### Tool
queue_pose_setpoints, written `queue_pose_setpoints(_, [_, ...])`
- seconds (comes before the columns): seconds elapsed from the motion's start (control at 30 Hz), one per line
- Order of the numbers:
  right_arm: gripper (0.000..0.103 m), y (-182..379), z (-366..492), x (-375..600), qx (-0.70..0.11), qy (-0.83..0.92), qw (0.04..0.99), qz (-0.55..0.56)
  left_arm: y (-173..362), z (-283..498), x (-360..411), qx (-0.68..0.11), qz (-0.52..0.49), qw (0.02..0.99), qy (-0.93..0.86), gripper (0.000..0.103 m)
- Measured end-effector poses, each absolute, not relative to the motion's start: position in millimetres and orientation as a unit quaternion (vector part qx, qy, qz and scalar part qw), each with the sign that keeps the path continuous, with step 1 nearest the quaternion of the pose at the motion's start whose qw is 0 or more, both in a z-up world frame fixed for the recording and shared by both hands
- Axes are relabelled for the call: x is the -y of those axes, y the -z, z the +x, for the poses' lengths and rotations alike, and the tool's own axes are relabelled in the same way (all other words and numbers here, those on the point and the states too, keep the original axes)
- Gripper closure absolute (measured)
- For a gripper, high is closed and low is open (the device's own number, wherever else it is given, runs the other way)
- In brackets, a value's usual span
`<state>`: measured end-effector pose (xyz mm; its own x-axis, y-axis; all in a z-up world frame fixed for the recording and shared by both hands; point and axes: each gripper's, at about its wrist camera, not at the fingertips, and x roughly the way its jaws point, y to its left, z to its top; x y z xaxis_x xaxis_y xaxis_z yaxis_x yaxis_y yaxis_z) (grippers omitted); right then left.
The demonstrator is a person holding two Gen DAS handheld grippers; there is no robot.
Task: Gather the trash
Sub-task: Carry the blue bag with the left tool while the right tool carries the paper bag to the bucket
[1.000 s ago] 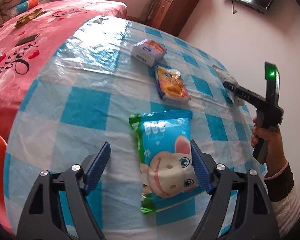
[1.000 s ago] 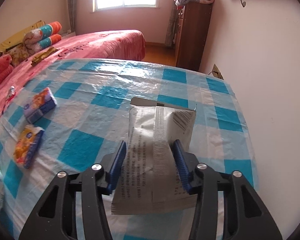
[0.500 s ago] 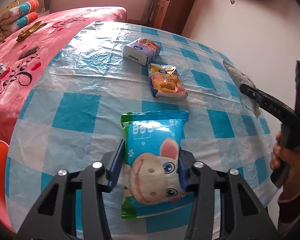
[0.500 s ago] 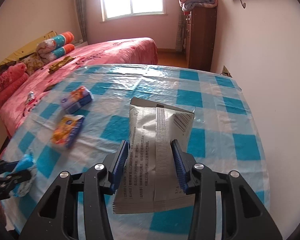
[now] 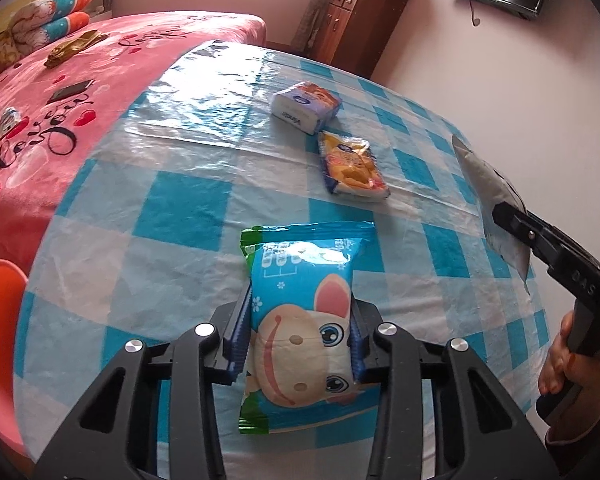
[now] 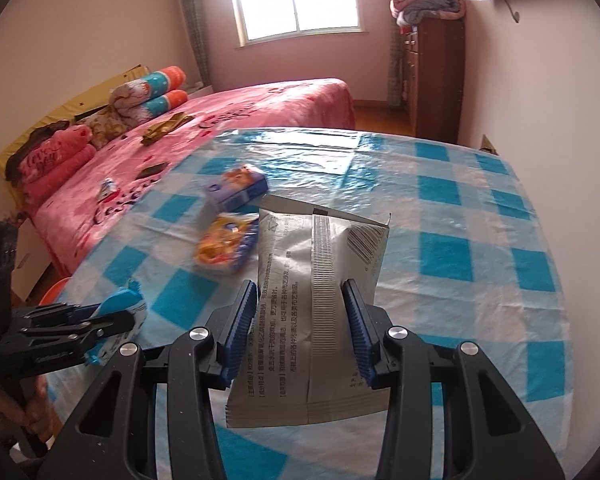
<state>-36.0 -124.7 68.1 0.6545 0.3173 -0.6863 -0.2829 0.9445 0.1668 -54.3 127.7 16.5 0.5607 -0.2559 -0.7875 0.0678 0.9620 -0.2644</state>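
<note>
The blue plastic snack packet w/ a cartoon animal face (image 5: 300, 328) is pinched by the left gripper (image 5: 298, 340), whose jaws have just been closing onto its sides, above the blue-and-white checked tablecloth (image 5: 188, 216). The silver foil pouch w/ printed text (image 6: 316, 304) is clamped between the blue pads of the right gripper (image 6: 302, 328), held clear of the cloth. An orange snack packet (image 5: 352, 168) & a purple-and-white tissue pack (image 5: 306, 108) are left lying near each other mid-table.

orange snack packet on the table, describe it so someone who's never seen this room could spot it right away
Start at the table with the blue-and-white checked cloth beside the pink bed. Two small packs lie loose near its middle: the orange snack packet is the flat one just nearer than the boxy purple-and-white tissue pack. Only it is orange and yellow, and no gripper holds it.
</note>
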Motion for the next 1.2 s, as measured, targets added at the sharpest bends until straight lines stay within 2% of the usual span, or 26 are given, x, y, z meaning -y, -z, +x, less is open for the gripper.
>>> queue_pose_setpoints(0.8, [0.057, -86.7, -58.5, 11.6, -0.396, -0.291, 0.871, -0.006, -46.5, -95.7, -236.2, -0.409, -0.118, 0.905, -0.011, 0.062])
queue_pose_setpoints(1.2, [0.057, -97.2, -70.7, -73.1, -0.397, -0.374, 0.837, -0.047, -42.9, -132.0, -307.6, -0.404, -0.131, 0.901, -0.089, 0.062])
